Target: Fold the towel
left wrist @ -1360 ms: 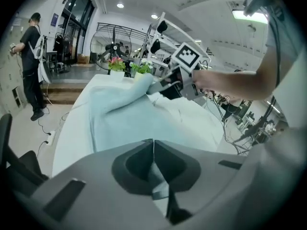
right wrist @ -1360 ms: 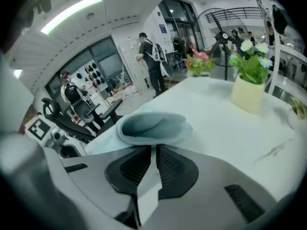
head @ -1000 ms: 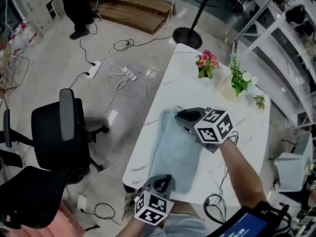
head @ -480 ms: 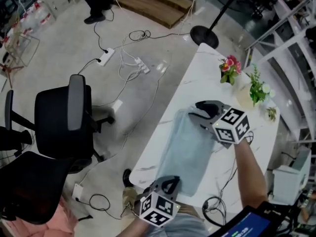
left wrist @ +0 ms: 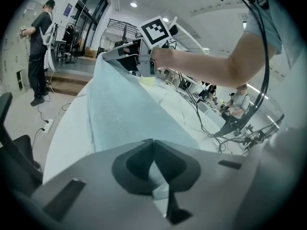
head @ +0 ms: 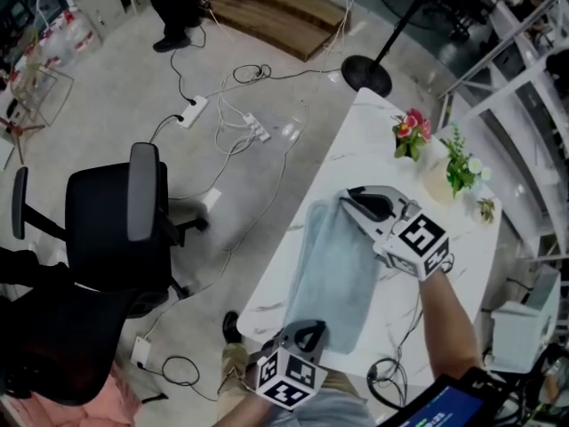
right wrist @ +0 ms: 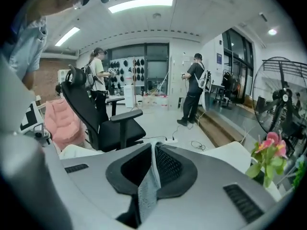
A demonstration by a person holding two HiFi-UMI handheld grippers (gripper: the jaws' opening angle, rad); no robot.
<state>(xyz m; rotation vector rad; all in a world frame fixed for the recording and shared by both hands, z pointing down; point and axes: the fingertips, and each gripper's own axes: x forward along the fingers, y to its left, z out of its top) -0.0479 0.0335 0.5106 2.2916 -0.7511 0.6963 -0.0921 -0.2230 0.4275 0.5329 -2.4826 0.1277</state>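
Pale-blue terry towel (head: 331,278) lies along the veined white table (head: 449,247), near end clamped by the left gripper (left wrist: 153,145), far corner pinched in the right gripper (right wrist: 153,150), whose jaws have just been closing and whose view shows a nubbly weave unseen from the head view.

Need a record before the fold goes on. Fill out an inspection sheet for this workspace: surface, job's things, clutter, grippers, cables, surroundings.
Surface: white marble-look table.
Job's things: pale blue towel lying lengthwise on the table, far end lifted.
Clutter: pink flowers and a green plant at the far end, apart from the towel.
Grippers: left gripper shut on the towel's near edge; right gripper shut on its far end, jaws having just closed further on the cloth.
Cables: power strips and loose cords on the floor; a coiled cable by the table's near edge.
Surroundings: black office chairs, fan stand, standing person.
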